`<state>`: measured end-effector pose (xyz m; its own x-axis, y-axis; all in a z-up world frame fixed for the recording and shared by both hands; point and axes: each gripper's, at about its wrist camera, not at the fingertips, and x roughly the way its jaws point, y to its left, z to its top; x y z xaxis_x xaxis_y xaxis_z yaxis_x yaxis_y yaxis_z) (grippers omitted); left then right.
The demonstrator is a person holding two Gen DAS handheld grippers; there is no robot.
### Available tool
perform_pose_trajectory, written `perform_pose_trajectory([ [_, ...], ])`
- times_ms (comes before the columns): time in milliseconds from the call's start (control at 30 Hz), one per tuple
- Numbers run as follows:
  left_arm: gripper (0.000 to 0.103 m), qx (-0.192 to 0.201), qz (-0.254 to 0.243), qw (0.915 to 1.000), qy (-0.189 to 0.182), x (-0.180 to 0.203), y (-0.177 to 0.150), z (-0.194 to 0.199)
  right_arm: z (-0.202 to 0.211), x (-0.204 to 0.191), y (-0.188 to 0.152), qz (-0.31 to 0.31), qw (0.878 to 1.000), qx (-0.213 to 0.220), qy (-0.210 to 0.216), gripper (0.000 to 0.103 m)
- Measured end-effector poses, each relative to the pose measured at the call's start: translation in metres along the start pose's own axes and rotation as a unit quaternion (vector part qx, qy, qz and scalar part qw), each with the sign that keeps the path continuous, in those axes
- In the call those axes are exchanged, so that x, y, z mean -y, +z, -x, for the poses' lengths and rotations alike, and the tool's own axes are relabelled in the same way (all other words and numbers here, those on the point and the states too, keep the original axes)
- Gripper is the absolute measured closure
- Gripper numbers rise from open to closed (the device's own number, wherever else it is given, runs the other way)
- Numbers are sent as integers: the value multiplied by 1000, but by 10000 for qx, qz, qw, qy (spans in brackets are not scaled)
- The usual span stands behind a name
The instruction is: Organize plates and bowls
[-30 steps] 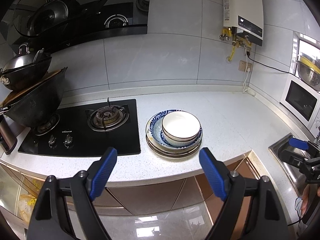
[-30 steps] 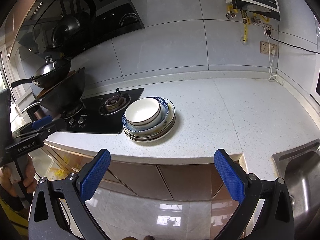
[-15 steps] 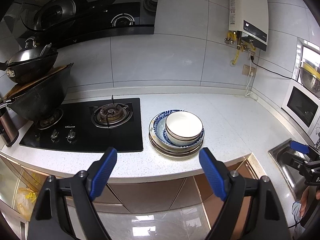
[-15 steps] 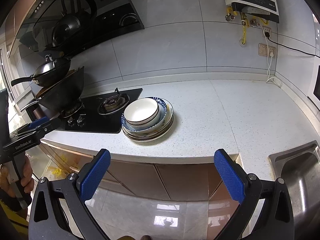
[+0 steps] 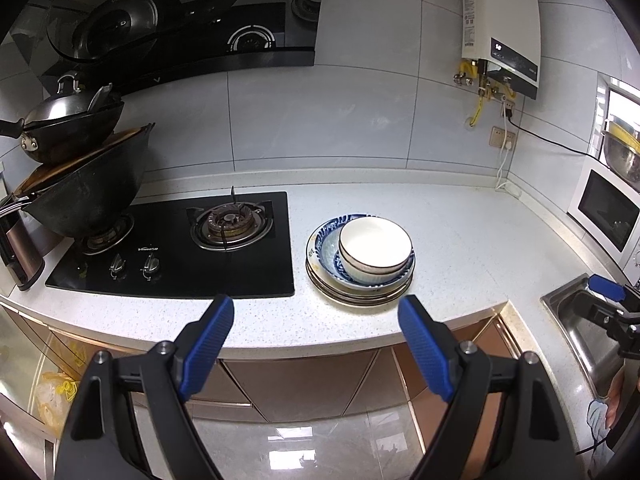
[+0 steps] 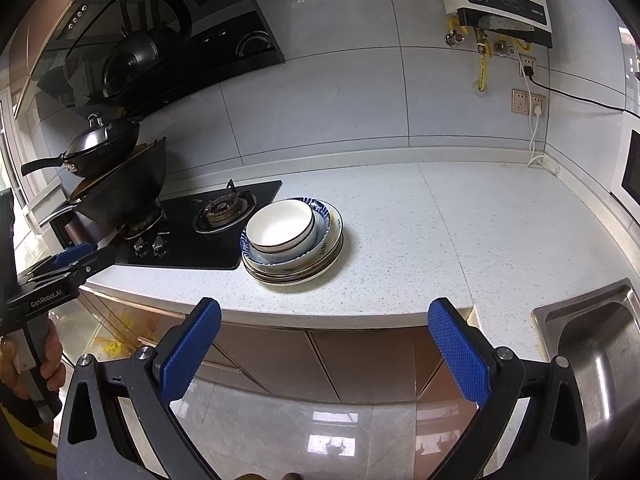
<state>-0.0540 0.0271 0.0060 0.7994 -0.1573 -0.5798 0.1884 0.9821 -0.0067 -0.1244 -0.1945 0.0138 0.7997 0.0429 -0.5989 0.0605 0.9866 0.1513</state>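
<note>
A stack of dishes stands on the white speckled counter (image 5: 460,248) beside the hob. A white bowl (image 5: 374,245) sits on top, in a blue patterned bowl (image 5: 326,250), on several plates (image 5: 360,294). The stack also shows in the right wrist view, with the white bowl (image 6: 280,226) over the plates (image 6: 296,272). My left gripper (image 5: 316,340) is open and empty, held off the counter's front edge, short of the stack. My right gripper (image 6: 324,344) is open and empty, also off the front edge, to the stack's right.
A black gas hob (image 5: 180,248) lies left of the stack with stacked woks (image 5: 80,184) on its far burner. A steel sink (image 6: 596,344) is at the right. A microwave (image 5: 608,208) stands at the far right. A water heater (image 5: 500,28) hangs on the tiled wall.
Both grippers have drifted slightly; the stack sits a little lower and nearer in the views. Both stay open and empty. The dishes have not moved.
</note>
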Motion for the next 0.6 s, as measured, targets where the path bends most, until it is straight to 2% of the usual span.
perform_pose_trajectory([
  [600,19,-16,37,10000,47,-5,1,-3,-4,2,2,10,10000,-18,42,1],
])
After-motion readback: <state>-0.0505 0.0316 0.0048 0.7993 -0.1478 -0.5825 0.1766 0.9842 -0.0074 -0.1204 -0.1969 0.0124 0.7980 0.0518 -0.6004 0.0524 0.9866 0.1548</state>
